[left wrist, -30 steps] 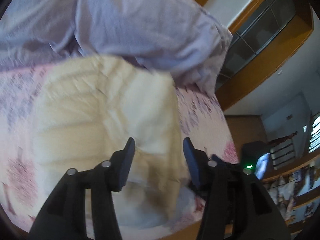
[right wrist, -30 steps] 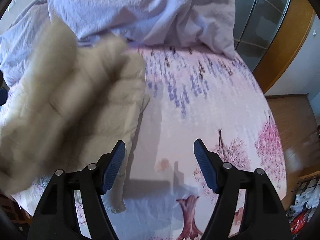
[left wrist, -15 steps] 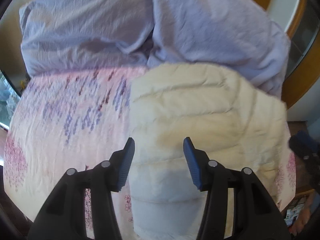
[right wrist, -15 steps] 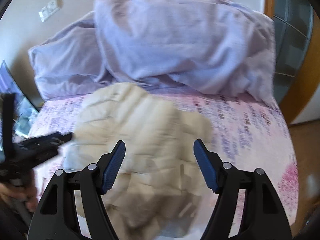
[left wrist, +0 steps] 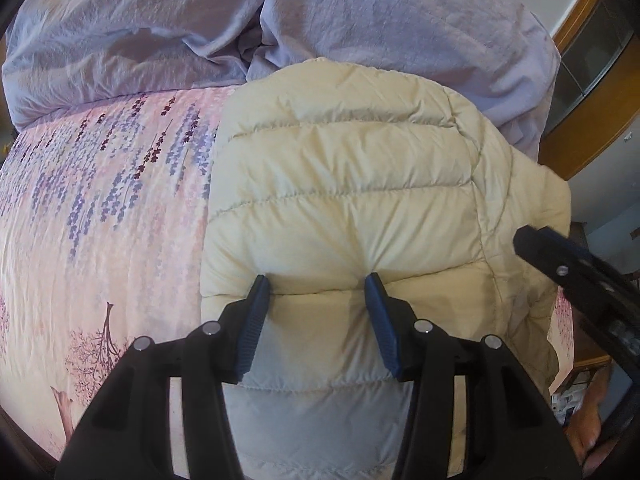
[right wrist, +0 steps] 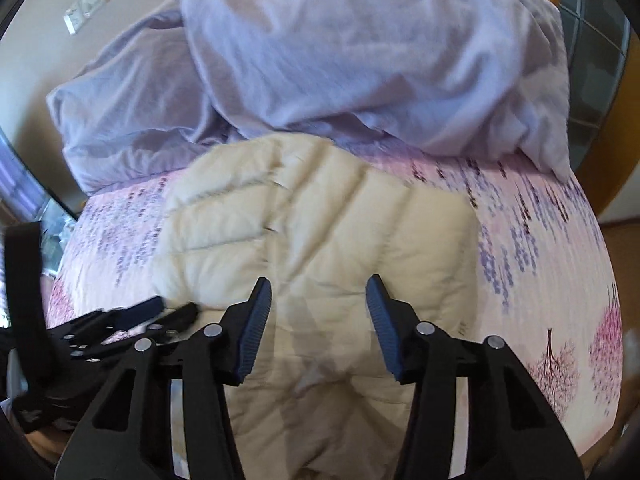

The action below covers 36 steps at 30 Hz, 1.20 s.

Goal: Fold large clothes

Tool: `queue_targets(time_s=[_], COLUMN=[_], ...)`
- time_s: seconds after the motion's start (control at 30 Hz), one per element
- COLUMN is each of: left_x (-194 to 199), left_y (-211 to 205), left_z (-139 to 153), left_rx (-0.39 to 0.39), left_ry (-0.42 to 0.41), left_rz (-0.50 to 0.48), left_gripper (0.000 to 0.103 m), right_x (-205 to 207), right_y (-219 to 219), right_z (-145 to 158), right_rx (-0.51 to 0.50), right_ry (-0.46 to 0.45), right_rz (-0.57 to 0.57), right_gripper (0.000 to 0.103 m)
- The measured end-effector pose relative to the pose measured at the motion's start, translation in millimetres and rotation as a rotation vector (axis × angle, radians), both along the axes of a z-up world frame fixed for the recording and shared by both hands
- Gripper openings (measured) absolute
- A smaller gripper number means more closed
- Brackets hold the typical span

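Nearest the left wrist camera, the left claw points steeply down with its two blue ribbed pads spread apart, their tips resting on a cream quilted puffer jacket; a bulge of the padded fabric sits between them, but the inner faces do not clamp it. The right claw is in the same posture over the same jacket, its jaws closing at this moment, with cream fabric showing between the pads though not visibly pinched. In the left view the right claw juts in from the right edge beside the jacket's sleeve, and a bit of the person's hand shows below it; in the right view the left claw lies at the lower left, touching the jacket's edge. The jacket lies flat on the bed, its long axis running from the near edge away towards the bedding, its stitched bands crossing that axis, and its rounded far end reaches the foot of a crumpled pale lilac duvet. Under it spreads a pink bedsheet printed with purple blossom sprays and trees, bare on both sides of the jacket. Beyond the duvet stand an orange wooden frame with dark glass panels and, in the right view, a beige wall with a white switch plate.
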<state>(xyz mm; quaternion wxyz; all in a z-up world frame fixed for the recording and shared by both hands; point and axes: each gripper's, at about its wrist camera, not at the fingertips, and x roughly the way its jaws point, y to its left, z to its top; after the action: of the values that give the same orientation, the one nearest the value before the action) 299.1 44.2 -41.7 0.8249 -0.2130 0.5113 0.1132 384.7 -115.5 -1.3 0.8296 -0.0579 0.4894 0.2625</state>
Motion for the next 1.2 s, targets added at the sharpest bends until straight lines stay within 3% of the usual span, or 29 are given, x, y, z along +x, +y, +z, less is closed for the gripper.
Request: queue_targets(time_s=[0.17, 0.4, 0.63, 1.2], left_x=[-0.3, 14.7, 33.0, 43.0], left_y=[2.9, 13.1, 4.8, -7.4], left_z=[10.6, 20.5, 7.9, -31.5], left_rx=[0.033, 0.170, 0.307, 0.353], left_ry=[-0.015, -0.032, -0.043, -0.031], left_rz=[-0.018, -0.034, -0.073, -0.100], left_gripper=[0.051, 0.051, 0.061, 0.071], right_x=[9.2, 11.4, 9.0, -1.3], right_y=[-9.9, -18.7, -23.0, -29.0], right_z=[-21.3, -41.1, -62.6, -89.9], right_rx=[-0.047, -0.075, -0.080, -0.035], right_ry=[0.033, 0.041, 0.031, -0.086], right_rz=[-0.038, -0.074, -0.091, -0.119], right_gripper=[0.044, 0.043, 0.043, 0.045])
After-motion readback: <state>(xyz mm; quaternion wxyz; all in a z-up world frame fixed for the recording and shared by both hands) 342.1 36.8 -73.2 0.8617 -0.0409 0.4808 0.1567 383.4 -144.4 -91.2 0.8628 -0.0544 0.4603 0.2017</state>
